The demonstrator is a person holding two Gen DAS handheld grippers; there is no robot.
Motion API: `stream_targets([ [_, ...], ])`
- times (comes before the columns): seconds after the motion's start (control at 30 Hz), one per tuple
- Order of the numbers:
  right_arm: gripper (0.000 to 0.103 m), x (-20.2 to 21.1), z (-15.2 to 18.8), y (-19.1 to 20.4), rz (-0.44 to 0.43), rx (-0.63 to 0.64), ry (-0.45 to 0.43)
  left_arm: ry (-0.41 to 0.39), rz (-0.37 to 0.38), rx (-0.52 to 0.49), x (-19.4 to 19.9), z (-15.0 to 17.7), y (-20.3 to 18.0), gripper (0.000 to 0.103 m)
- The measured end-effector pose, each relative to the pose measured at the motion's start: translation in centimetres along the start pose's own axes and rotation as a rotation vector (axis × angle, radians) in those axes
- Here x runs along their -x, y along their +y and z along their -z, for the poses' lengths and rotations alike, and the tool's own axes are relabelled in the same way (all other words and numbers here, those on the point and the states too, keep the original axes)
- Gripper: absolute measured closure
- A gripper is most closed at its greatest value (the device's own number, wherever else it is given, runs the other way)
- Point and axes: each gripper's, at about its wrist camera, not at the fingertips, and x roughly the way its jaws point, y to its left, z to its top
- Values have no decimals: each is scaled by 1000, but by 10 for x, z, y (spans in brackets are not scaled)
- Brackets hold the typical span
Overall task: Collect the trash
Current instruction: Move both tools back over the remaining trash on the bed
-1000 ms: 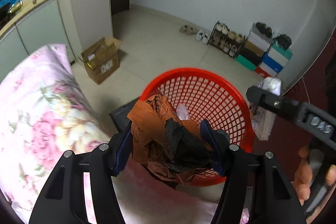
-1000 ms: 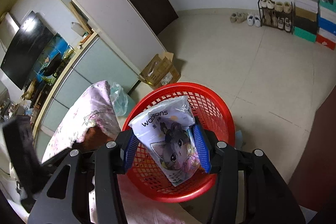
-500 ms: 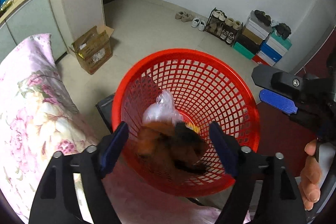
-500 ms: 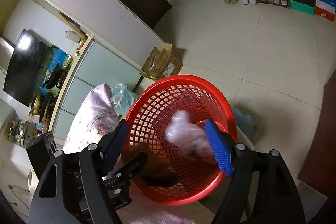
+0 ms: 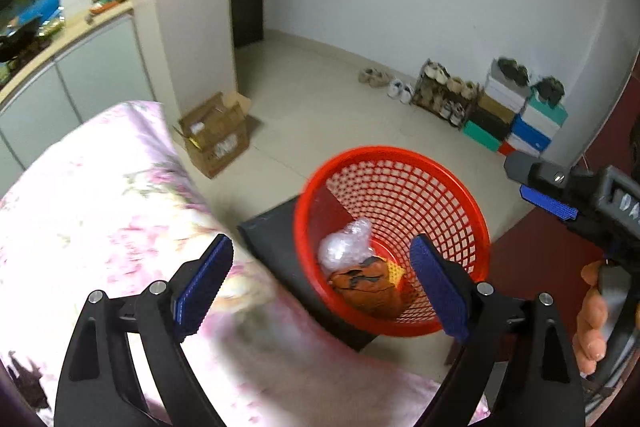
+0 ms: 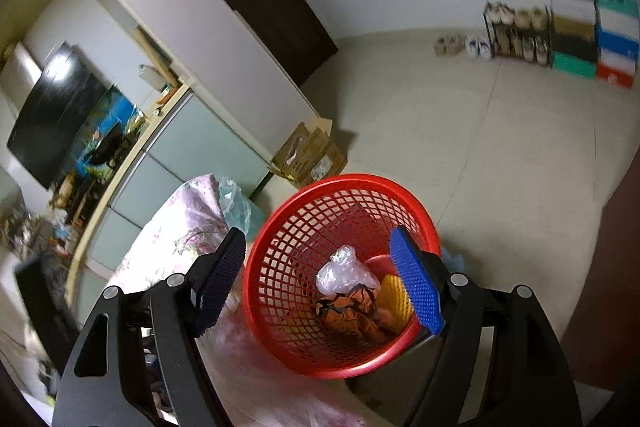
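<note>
Trash sits at the bottom of the red basket (image 6: pixel 344 279): a crumpled orange wrapper (image 6: pixel 352 315) with a clear plastic bag (image 6: pixel 344 273) just behind it. My left gripper (image 5: pixel 320 285) is spreading its jaws with nothing between them, above the flowered bedding (image 5: pixel 100 195) near the basket. My right gripper (image 6: pixel 320 279) hangs over the basket, jaws apart and empty.

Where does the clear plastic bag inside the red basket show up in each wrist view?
Left wrist: clear plastic bag lies low centre, above the orange wrapper.
Right wrist: bag lies low centre, left of the yellow piece.
Shared landmark: red basket.
</note>
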Motion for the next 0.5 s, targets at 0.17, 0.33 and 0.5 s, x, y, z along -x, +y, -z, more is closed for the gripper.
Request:
stream_targets([
  [0.17,31,-1,14,32,-18,111,-3,-63,-41,46,44,13,29,16],
  [0.33,31,-3,31,68,-71,218,25,-93,-109,83,85,32,69,16],
  [0.5,31,-10,51,105,-138,315,72,-122,-203,192,133,56,130,16],
])
